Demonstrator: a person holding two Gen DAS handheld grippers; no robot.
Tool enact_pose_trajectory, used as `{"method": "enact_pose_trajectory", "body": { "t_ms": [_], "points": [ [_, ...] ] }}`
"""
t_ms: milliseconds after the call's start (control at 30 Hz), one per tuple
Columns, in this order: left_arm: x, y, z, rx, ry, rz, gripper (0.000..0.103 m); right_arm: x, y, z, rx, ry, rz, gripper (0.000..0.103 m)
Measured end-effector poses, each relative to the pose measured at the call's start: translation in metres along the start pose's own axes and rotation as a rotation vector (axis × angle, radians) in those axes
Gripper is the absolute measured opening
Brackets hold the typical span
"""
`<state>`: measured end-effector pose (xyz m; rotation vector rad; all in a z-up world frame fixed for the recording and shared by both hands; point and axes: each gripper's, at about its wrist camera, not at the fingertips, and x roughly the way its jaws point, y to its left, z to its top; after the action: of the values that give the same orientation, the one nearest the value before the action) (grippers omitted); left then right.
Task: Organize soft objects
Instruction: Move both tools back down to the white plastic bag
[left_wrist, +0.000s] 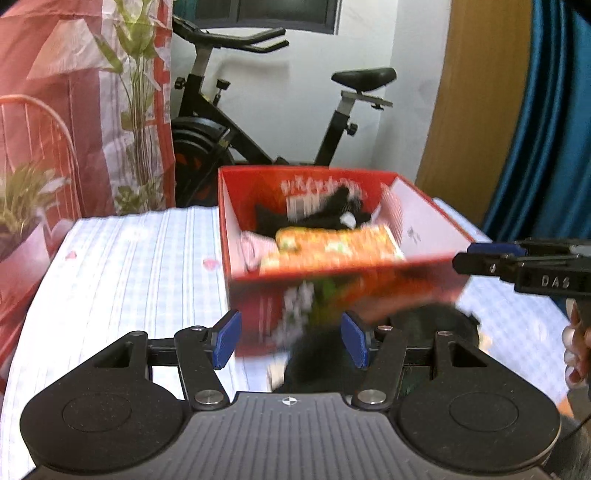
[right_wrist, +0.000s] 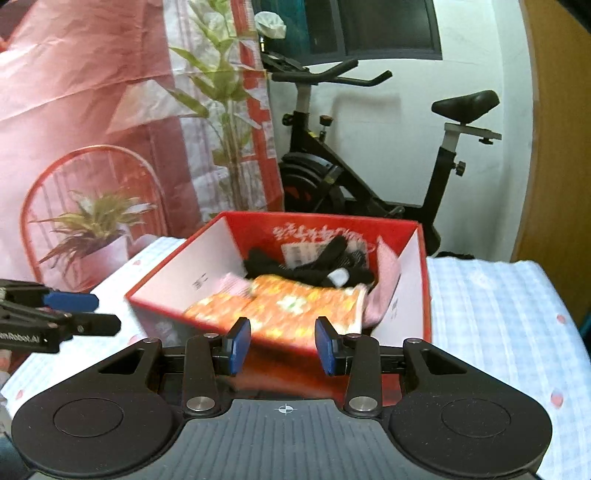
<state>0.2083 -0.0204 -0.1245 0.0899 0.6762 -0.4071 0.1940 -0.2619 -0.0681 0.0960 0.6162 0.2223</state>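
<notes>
Both pairs of fingers stand apart with nothing pinched — left gripper (left_wrist: 290, 341) wider, right gripper (right_wrist: 282, 345) narrower. Socks and an orange cloth (right_wrist: 280, 308) lie heaped in the red box (right_wrist: 417, 291) on the checked sheet (left_wrist: 140, 266); dark, blurred fabric (left_wrist: 314, 354) sits just in front of the box, under the left fingers. My worry: the cloth drapes over the near rim, so a careless pass could drag it out — or nudge the light box across the sheet.

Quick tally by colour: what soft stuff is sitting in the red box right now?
Orange floral cloth: 1
Pink pieces: 2 showing, possibly one item
Black heap: 1, too tangled to split
Total: 4
</notes>
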Motion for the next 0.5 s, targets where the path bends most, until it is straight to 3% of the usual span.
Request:
{"method": "enact_pose_trajectory", "body": {
  "t_ms": [233, 500],
  "points": [
    [-0.014, -0.002, -0.049, 0.021, 0.048, -0.024, 0.062, -0.028, 0.029, -0.057, 0.046, 0.040, 0.047, 0.036],
    [-0.017, -0.004, -0.089, 0.010, 0.087, -0.059, 0.062, -0.034, 0.050, -0.124, 0.133, 0.208, 0.069, 0.036]
  ]
}}
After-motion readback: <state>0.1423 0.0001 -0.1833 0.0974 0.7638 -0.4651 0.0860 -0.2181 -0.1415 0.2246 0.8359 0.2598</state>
